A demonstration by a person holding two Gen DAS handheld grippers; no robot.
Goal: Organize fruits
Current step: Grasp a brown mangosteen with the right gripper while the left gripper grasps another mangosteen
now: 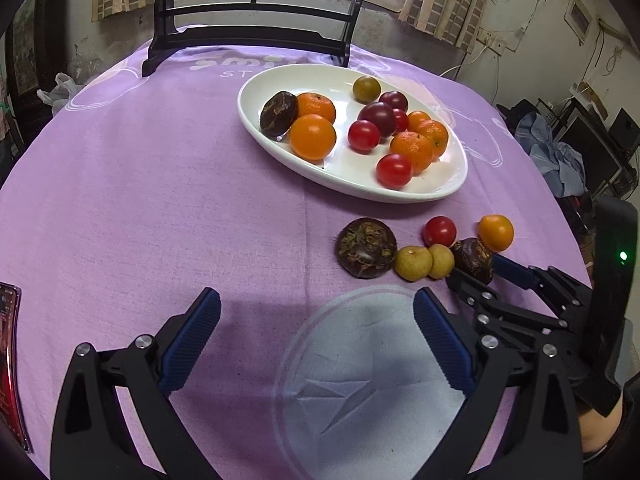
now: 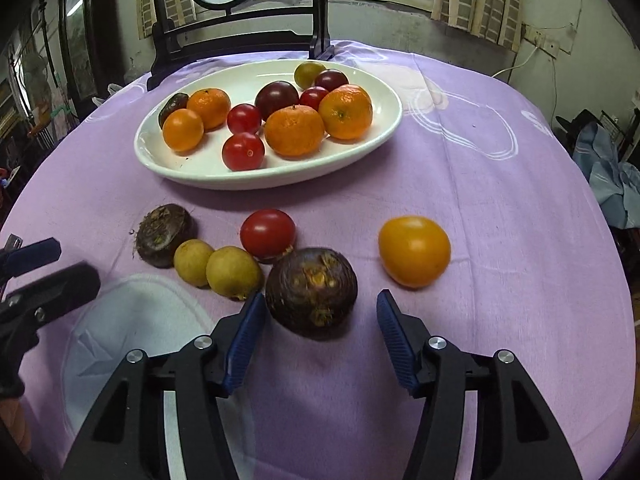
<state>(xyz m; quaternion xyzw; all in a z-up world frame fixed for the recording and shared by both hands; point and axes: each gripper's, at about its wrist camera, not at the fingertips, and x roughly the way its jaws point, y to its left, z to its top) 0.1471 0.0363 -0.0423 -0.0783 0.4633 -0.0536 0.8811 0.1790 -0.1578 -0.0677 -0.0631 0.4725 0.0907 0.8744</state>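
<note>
A white oval plate point(image 1: 448, 188) point(image 2: 168, 168) holds several oranges, red tomatoes and dark fruits. On the purple cloth in front of it lie loose fruits: a dark brown fruit point(image 2: 311, 293) point(image 1: 474, 260), a second dark fruit point(image 1: 366, 247) point(image 2: 164, 234), two yellow-green fruits point(image 1: 413, 263) point(image 2: 233, 272), a red tomato point(image 1: 440, 231) point(image 2: 268, 234) and an orange fruit point(image 1: 496, 233) point(image 2: 414, 251). My right gripper point(image 2: 320, 314) point(image 1: 474, 272) is open with the nearer dark brown fruit between its fingertips. My left gripper point(image 1: 316, 312) is open and empty over the cloth.
A black wooden stand point(image 1: 248, 36) point(image 2: 240, 40) with a round painted panel stands at the table's far edge. A pale round print point(image 1: 372, 380) marks the cloth near me. A red packet point(image 1: 10, 360) lies at the left edge. Clutter lies beyond the right table edge.
</note>
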